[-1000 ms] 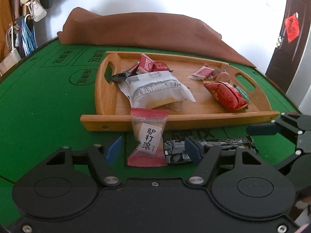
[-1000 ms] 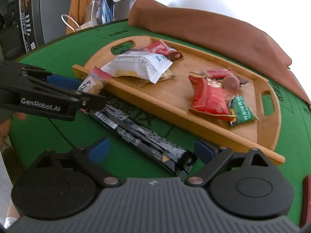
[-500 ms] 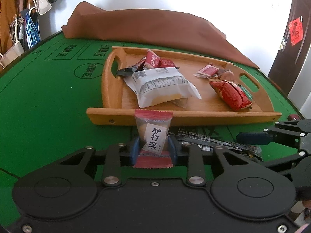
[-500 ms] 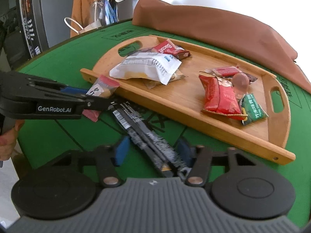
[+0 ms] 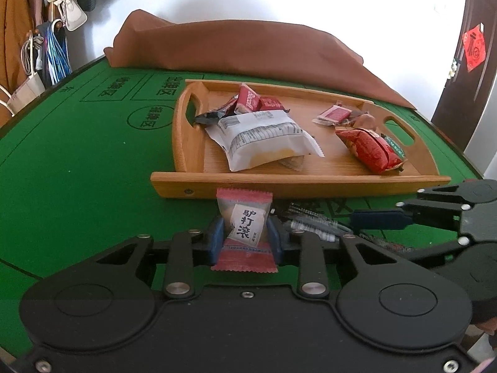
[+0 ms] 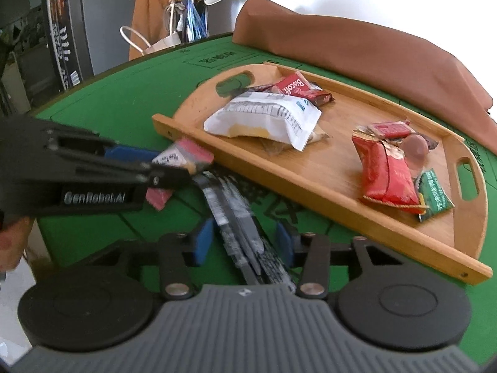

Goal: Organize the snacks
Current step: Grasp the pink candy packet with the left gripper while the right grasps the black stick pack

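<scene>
Wooden tray (image 5: 198, 143) on green bench (image 5: 77, 161), holding: white packet (image 5: 264, 136), Biscoff pack (image 6: 293, 85), red pouch (image 6: 385, 171), green sachet (image 6: 435, 194), round brown sweet (image 6: 416, 147), small red wrappers. Outside tray, at its near rim: pink-ended candy (image 5: 245, 227), clamped in left gripper (image 5: 245, 242). Right gripper (image 6: 245, 242) jaws closing around black bar (image 6: 239, 217) lying on bench; pads not clearly touching it
</scene>
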Demonstrator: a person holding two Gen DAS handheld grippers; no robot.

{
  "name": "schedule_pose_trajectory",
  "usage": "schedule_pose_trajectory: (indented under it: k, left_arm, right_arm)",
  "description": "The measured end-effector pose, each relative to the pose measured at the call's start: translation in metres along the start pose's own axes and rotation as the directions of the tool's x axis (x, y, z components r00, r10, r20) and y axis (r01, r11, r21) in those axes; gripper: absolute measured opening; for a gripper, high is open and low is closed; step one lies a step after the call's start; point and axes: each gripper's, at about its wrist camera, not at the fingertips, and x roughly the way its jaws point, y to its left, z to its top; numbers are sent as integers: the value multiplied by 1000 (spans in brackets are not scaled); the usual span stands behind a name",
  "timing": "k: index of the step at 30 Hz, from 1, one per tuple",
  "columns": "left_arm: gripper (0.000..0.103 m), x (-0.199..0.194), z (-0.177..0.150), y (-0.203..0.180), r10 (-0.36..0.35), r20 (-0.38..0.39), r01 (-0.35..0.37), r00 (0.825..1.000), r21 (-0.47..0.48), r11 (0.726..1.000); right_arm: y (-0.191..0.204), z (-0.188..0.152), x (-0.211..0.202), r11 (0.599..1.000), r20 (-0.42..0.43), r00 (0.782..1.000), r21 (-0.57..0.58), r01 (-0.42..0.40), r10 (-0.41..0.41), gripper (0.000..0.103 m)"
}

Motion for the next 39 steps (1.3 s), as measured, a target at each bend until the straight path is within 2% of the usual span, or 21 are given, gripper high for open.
schedule_pose_trajectory:
  k: [8, 13, 21, 23, 28, 32, 36, 39]
  left_arm:
    - [28, -3, -1, -1, 9, 2, -9, 1000, -5, 1000]
    - [27, -7, 0, -3, 2, 9, -2, 1000, -2, 1000]
    - [27, -18, 5, -10, -18, 41, 18, 999, 1, 1000]
    - [27, -21, 7, -11, -24, 50, 24, 998, 3, 1000]
    - [27, -27, 12, -16, -31, 72, 30, 997, 12, 999]
    - [27, -27, 14, -17, -31, 77, 30, 997, 11, 999]
    - [27, -27, 13, -18, -33, 74, 32, 997, 11, 999]
    - [27, -27, 13, -19, -30, 70, 29, 997, 17, 999]
  right_arm:
    - [-6, 3, -4, 994, -4, 1000, 103, -26, 27, 33]
    - [-11, 1, -16, 990, 10, 999, 137, -33, 32, 21]
    - [-17, -2, -30, 989, 26, 999, 146, -22, 19, 17]
    - [-20, -2, -36, 987, 42, 999, 157, -13, 7, 9]
    - [-24, -1, -48, 987, 75, 997, 162, -11, -2, 7]
    - [-27, -6, -46, 987, 60, 998, 161, 23, -33, 8]
    - [-32, -8, -50, 982, 61, 998, 188, 14, -26, 7]
    - [-34, -6, -53, 982, 75, 996, 183, 38, -52, 12]
